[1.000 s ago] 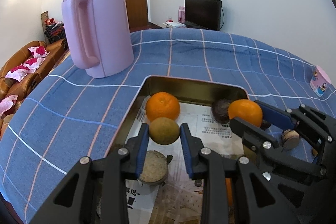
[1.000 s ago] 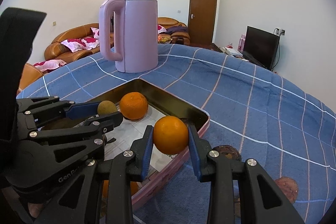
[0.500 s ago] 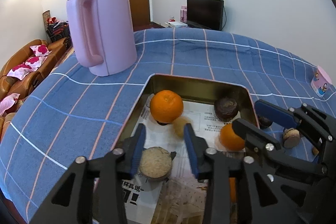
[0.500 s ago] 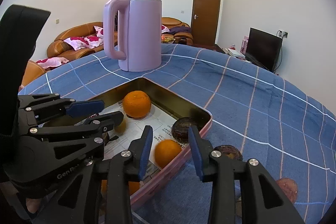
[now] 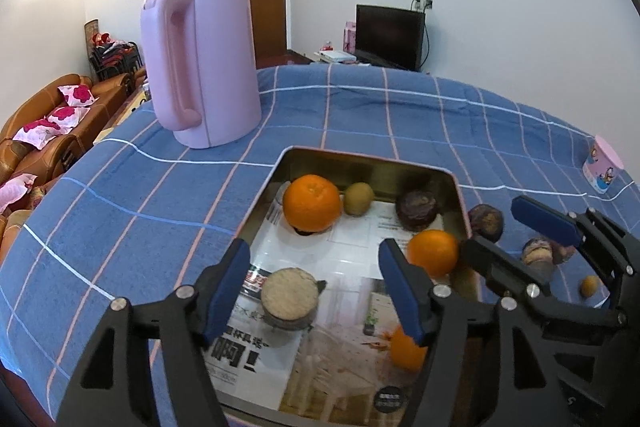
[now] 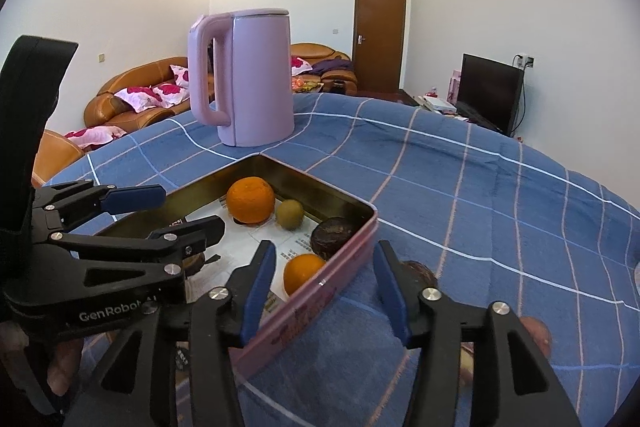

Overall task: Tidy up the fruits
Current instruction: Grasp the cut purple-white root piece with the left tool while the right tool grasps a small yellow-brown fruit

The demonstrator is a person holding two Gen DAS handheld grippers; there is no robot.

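A pink tin tray [image 5: 370, 167] [image 6: 320, 303] lined with paper sits on the blue checked cloth. In it lie a large orange [image 5: 312, 202] [image 6: 251, 199], a green-brown kiwi [image 5: 359, 193] [image 6: 289, 214], a dark round fruit [image 5: 416, 205] [image 6: 331, 233], a smaller orange [image 5: 433, 253] [image 6: 302, 269], a tan round fruit [image 5: 289, 293] and another orange [image 5: 406, 349]. My left gripper [image 5: 314, 291] is open and empty above the tray. My right gripper [image 6: 324, 291] is open and empty over the tray's right rim.
A tall pink kettle [image 5: 200, 63] [image 6: 244, 75] stands behind the tray. Loose dark fruits [image 5: 486, 223] and a small orange one [image 5: 590, 285] lie on the cloth right of the tray. A small pink cup [image 5: 602, 167] stands at far right.
Both grippers opened wide and drew back. The kiwi dropped from the left gripper and the orange from the right; both now rest in the tray.
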